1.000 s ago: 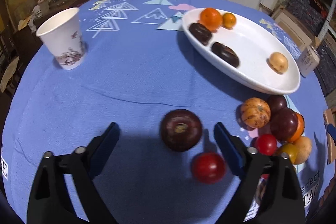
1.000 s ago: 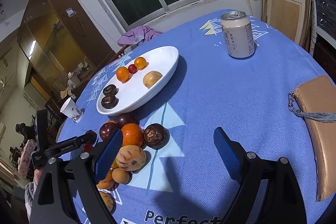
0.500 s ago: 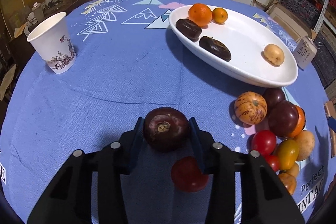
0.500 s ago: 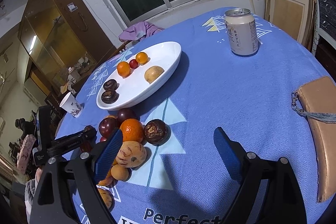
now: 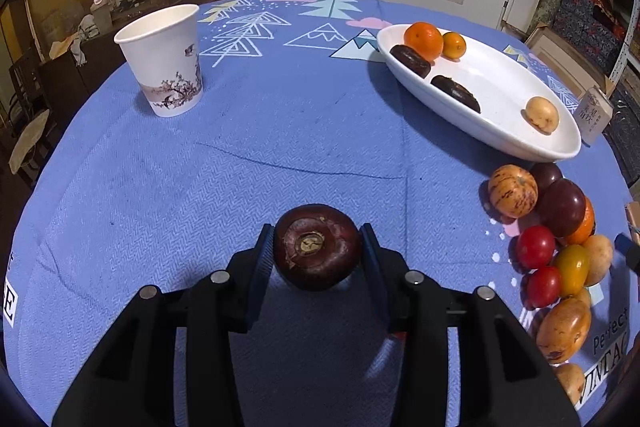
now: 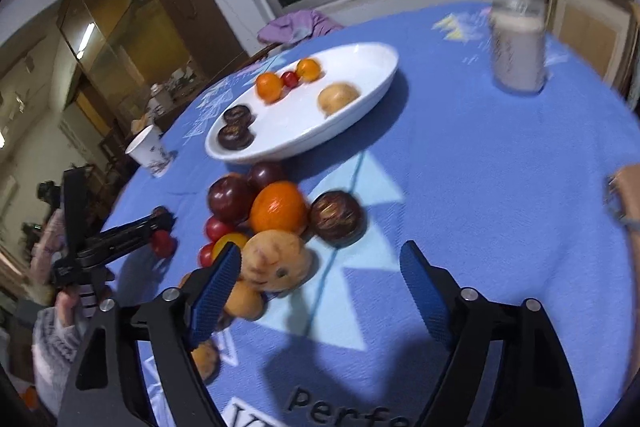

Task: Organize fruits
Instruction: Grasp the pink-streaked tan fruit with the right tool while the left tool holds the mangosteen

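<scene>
Six in the dish: white oval dish [image 5: 502,95] already carries two oranges, a small red fruit, a pale yellow fruit and two dark wrinkled ones; I judge the sorting well under halfway
Left to do: heap of loose fruit [image 6: 272,227] lies on the bench just in front of the dish; a dozen or so pieces, some hidden behind others
Left gripper [image 5: 318,259]: fingers pressed on both sides of a dark maroon fruit [image 5: 317,251], just over the blue cloth and well apart from the dish
Right gripper [image 6: 320,291]: fingers closing but wide apart, nothing pinched; a pale speckled fruit [image 6: 276,261] sits by the left finger; view blurred
Materials: dish glossy and smooth; blue cloth [image 5: 240,167] woven, creased, printed with trees; maroon fruit round, waxy, with a dry brown calyx scar
Bystanders: paper cup [image 5: 162,61]; drinks can [image 6: 518,51], smeared by blur
</scene>
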The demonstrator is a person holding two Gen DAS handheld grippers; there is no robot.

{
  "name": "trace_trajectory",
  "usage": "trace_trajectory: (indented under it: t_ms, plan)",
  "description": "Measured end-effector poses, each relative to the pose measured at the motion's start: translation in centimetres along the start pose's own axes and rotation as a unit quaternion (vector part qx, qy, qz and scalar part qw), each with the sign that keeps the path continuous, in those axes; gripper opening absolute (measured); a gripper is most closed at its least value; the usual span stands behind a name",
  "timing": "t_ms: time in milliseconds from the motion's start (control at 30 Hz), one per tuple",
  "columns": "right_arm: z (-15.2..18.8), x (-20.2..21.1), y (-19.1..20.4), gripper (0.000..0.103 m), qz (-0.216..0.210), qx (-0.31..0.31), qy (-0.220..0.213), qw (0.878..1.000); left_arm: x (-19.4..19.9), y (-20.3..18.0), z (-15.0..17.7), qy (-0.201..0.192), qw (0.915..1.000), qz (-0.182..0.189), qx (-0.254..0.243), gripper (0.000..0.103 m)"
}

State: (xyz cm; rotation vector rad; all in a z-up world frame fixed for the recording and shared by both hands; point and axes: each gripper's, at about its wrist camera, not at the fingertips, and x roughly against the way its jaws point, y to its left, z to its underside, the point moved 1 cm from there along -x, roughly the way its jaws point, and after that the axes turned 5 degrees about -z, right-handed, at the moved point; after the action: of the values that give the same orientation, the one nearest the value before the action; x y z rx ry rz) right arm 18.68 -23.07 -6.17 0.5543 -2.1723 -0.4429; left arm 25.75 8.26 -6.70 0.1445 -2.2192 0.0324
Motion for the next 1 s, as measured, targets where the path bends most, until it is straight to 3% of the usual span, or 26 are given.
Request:
trace_trajectory:
  t_ms: [133, 300, 367, 500, 567, 633, 867, 1000]
  plan:
    - [0.6, -1.9, 0.1, 0.077, -0.039, -0.035, 0.033, 0.998, 0.0, 0.1, 0.0, 0.0, 1.0, 0.005, 0.005, 0.042]
    - [0.5, -2.7, 0.5, 0.076, -0.048, -0.054, 0.033, 0.997, -0.1, 0.0, -0.1, 0.0, 1.0, 0.006, 0.002, 0.042]
    - [0.4, -3.0, 0.6, 0.067, -0.055, -0.059, 0.034, 0.996, 0.0, -0.2, -0.1, -0.003, 1.0, 0.005, -0.002, 0.043]
    - [0.4, -3.3, 0.8, 0.06, -0.052, -0.052, 0.035, 0.997, 0.1, -0.3, 0.0, -0.005, 1.0, 0.004, -0.005, 0.043]
    - [0.5, -3.5, 0.9, 0.049, -0.051, -0.047, 0.036, 0.997, 0.0, -0.3, 0.0, -0.005, 1.0, 0.004, -0.003, 0.043]
    - [0.6, -3.6, 1.0, 0.046, -0.053, -0.044, 0.037, 0.997, 0.0, -0.3, 0.0, -0.004, 1.0, 0.006, -0.002, 0.043]
    - [0.6, -3.1, 0.9, 0.045, -0.057, -0.043, 0.033, 0.997, 0.2, -0.3, 0.1, -0.003, 0.9996, 0.029, -0.003, 0.042]
    - [0.1, -1.1, 1.1, 0.045, -0.043, -0.027, -0.002, 0.999, 0.7, -0.5, 0.0, -0.011, 0.9992, 0.039, -0.006, 0.042]
